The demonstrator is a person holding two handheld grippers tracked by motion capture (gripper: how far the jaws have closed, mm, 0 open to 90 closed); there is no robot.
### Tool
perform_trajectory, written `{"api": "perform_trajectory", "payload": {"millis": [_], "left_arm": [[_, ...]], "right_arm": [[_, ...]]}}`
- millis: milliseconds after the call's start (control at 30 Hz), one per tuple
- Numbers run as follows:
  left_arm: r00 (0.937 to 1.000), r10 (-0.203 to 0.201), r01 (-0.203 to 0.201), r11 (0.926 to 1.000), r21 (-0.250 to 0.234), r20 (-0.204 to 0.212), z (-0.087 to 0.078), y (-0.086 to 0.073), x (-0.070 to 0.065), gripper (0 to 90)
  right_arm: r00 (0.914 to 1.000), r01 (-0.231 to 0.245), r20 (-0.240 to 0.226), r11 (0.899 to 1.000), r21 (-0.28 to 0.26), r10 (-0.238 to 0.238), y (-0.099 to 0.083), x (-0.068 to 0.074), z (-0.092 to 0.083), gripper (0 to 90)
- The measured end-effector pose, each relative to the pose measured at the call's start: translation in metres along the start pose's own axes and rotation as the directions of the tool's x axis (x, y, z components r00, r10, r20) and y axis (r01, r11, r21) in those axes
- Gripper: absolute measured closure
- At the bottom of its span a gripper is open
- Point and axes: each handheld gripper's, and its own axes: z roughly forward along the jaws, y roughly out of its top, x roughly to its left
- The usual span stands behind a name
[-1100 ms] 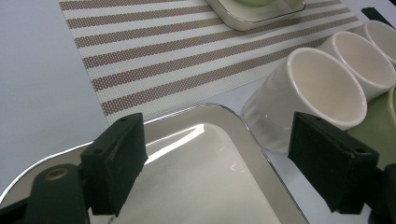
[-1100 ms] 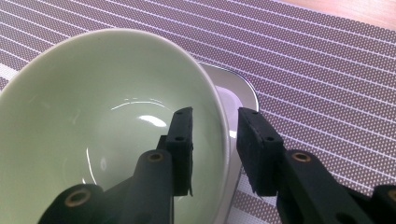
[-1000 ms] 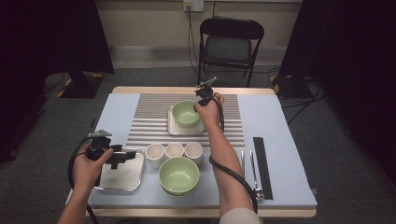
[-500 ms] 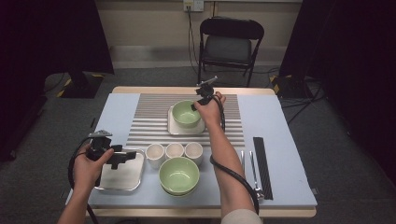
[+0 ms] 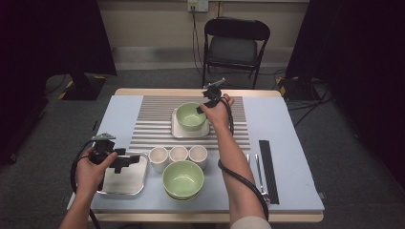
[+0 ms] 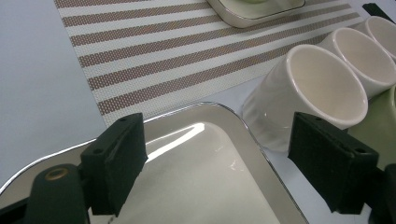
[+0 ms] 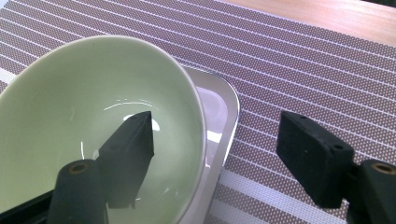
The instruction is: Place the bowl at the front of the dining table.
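With the green bowl (image 7: 93,126) set on its tray (image 7: 219,121) and right gripper (image 7: 224,154) jaws just opening off the rim: release step, next lift clear.

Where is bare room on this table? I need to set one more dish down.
Free: the blue mat left of the striped placemat, and right of it, above the cutlery. Crowded: the front middle, with three cups, green bowl and steel tray.

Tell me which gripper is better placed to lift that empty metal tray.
Left: the left gripper hangs open right above the empty tray. The right gripper, jaws just opened, straddles the far green bowl rim.
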Motion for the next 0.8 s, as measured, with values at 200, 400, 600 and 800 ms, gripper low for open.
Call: {"api": "perform_trajectory", "payload": {"millis": [200,400,600,800], "left_arm": [[1.0000,0.002,-0.002,1.0000,0.000,-0.002,0.000,0.000,0.000,18.8],[1.0000,0.000,0.000,1.0000,-0.002,0.000,-0.001,0.000,0.000,18.8],[1.0000,0.001,-0.001,1.0000,-0.002,0.000,0.000,0.000,0.000,18.7],[1.0000,0.005,-0.005,1.0000,0.001,-0.002,-0.001,0.001,-0.001,18.7]], "right_arm": [[1.0000,0.005,-0.002,1.000,-0.009,-0.005,-0.001,0.000,-0.003,25.3],[0.9999,0.013,-0.003,1.000,-0.014,-0.013,-0.001,0.000,-0.006,23.5],[0.9999,0.002,-0.016,1.000,-0.018,-0.002,-0.001,-0.001,-0.010,22.3],[0.9998,0.003,-0.018,1.000,-0.017,-0.003,0.000,-0.001,-0.013,21.5]]}}
